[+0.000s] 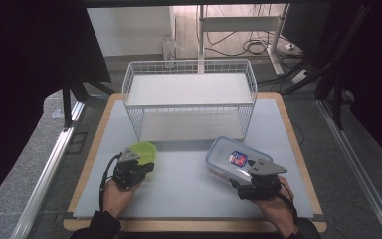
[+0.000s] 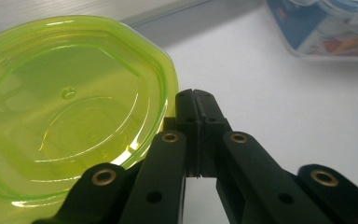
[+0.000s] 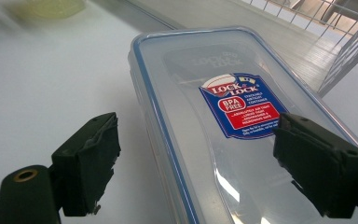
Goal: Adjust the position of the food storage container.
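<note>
The left gripper (image 2: 196, 100), jaws pressed together and empty, sits beside the green plastic lid (image 2: 70, 112), while the right gripper (image 3: 196, 163) gapes wide astride the clear Lock&Lock container (image 3: 223, 121)

High view faces forward-down over the table (image 1: 189, 194); the 2 gripper views sit close, sharing its green bowl (image 2: 65, 116) and clear container (image 3: 223, 126).

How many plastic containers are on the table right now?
2. The green bowl sits front-left, beside the left gripper; the clear lidded box sits front-right, at the right gripper. The wire rack shelves look bare.
</note>
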The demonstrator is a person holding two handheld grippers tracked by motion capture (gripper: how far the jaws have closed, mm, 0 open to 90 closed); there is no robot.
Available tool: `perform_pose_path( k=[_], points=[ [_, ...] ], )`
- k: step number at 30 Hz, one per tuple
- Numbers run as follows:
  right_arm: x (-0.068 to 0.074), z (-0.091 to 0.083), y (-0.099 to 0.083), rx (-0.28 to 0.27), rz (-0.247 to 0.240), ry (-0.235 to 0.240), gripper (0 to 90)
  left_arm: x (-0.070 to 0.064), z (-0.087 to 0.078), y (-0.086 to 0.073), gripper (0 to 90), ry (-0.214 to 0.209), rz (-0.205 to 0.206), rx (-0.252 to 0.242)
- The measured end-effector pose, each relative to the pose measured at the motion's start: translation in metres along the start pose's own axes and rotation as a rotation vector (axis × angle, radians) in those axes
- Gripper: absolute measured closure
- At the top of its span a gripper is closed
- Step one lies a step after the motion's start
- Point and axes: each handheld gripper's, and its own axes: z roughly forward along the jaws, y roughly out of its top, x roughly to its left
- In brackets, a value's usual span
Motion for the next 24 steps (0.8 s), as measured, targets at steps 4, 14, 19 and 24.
perform_pose_path(
  k=[4, 14, 19, 24],
  points=[
    [0.000, 0.001, 0.000, -0.003, 0.015, 0.007, 15.3, 0.010, -0.002, 0.001, 90.0, 0.025, -0.015, -0.003],
    [-0.001, 0.002, -0.001, 0.001, 0.041, 0.011, 18.3, 0.035, -0.008, -0.002, 90.0, 0.077, -0.074, -0.018],
    [-0.003, 0.001, 0.000, -0.008, 0.079, 0.011, 26.2, 0.020, -0.009, 0.003, 85.6, 0.021, -0.014, -0.066],
    [-0.010, -0.002, -0.001, -0.015, 0.120, -0.014, 33.3, 0.009, -0.001, 0.004, 76.1, -0.042, 0.031, -0.061]
  ],
)
